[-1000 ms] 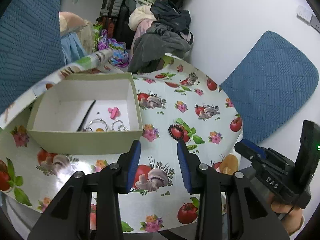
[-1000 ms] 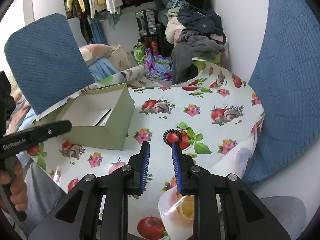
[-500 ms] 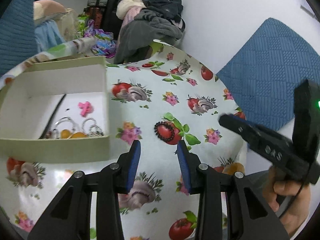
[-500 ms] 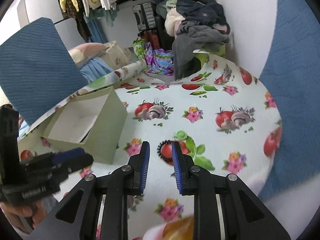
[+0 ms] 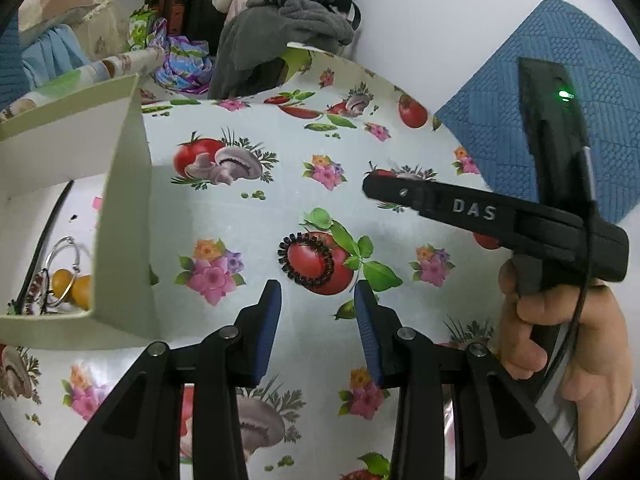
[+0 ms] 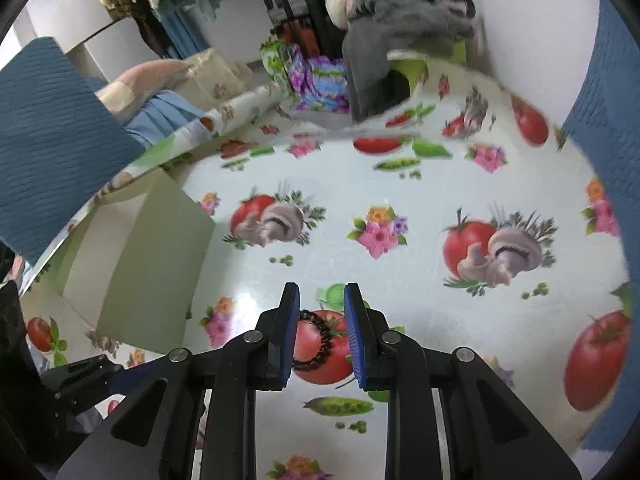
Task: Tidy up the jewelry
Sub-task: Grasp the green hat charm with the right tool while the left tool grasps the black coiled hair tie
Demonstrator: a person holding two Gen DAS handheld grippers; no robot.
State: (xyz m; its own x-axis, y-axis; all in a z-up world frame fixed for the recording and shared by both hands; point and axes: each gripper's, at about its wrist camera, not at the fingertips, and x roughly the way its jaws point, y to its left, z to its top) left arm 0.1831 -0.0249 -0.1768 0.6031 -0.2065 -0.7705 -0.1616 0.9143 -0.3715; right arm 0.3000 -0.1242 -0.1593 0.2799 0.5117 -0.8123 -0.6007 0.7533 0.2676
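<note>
1. Bracelet [image 5: 306, 258] of dark beads: flat on tablecloth [image 5: 248, 216], mid-table over a printed tomato, well clear of the edges.
2. Box [image 5: 124, 216] near left edge; rings [image 5: 60, 256] and amber beads [image 5: 72, 284] inside.
3. Right gripper [image 6: 322, 328]: jaws apart, straddling bracelet [image 6: 316, 340], pads not pressing.
4. Left gripper [image 5: 318, 312]: jaws spread, empty, just short of bracelet.

The bracelet [image 6: 316, 340] is partly hidden behind the right gripper's [image 6: 321, 336] fingers [image 6: 289, 332]. The box [image 5: 124, 216] is cut off at the left view's edge, its wall hiding part of the rings [image 5: 60, 268]. The clothes pile [image 6: 404, 28] is blurred.
</note>
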